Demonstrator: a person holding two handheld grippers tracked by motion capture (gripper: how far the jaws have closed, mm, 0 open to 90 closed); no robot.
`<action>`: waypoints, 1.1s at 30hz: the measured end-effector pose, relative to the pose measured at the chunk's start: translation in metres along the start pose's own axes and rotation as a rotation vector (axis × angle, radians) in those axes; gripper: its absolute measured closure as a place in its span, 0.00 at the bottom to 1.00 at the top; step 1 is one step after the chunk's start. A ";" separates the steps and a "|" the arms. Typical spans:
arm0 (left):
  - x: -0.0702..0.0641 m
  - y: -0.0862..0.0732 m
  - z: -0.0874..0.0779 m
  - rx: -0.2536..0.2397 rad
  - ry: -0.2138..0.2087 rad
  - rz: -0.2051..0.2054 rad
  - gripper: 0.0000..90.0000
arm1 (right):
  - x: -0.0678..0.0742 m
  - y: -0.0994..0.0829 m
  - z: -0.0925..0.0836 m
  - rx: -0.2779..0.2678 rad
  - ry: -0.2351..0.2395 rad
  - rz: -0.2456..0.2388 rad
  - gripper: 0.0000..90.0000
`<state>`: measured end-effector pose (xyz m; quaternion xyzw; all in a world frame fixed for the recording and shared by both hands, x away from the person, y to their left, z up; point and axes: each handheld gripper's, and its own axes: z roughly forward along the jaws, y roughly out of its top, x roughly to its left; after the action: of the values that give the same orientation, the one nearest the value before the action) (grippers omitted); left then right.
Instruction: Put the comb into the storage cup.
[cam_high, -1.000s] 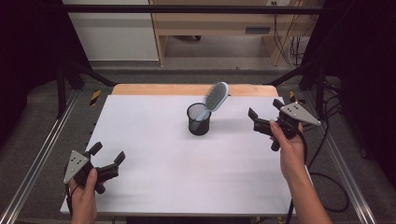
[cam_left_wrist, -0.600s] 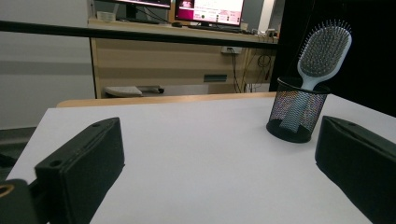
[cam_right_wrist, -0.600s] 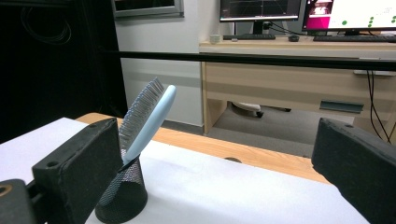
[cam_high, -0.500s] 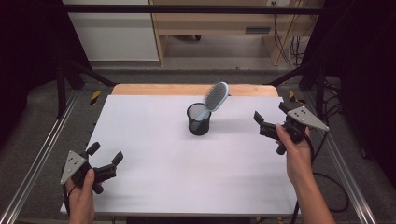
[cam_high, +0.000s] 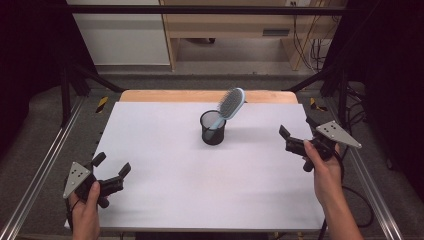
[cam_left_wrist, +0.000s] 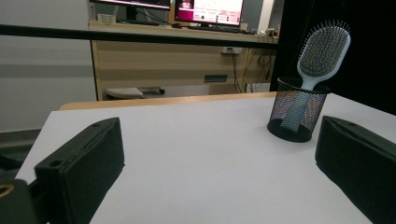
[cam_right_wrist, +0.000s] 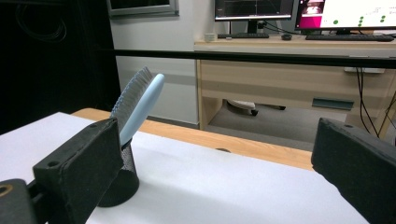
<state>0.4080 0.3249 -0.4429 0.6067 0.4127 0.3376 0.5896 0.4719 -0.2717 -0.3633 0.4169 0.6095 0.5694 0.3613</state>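
Hairbrush (cam_high: 231, 104) in light blue plastic, with a paddle head of dark bristles, stands handle-down in the black wire-mesh pen cup (cam_high: 213, 128), its head leaning up and to the right over the rim. That cup sits on the white table top (cam_high: 165, 170), a little far of centre. Neither tool touches it. At the near left corner the left gripper (cam_high: 111, 169) has its jaws apart and holds nothing. Well right of the cup, near the table's right edge, the right gripper (cam_high: 296, 135) is likewise spread wide and empty.
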 end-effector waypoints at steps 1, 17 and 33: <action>0.000 0.000 0.000 -0.001 -0.002 0.002 0.01 | 0.000 -0.001 -0.001 0.003 0.001 -0.001 0.02; 0.000 0.004 -0.006 -0.007 -0.003 0.014 0.01 | 0.001 -0.018 -0.025 0.011 0.033 -0.041 0.02; -0.012 0.002 -0.011 0.008 -0.018 0.038 0.01 | -0.001 -0.037 -0.049 0.007 0.027 -0.031 0.03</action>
<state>0.3931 0.3195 -0.4389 0.6197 0.3970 0.3417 0.5844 0.4239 -0.2925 -0.3958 0.4010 0.6226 0.5672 0.3603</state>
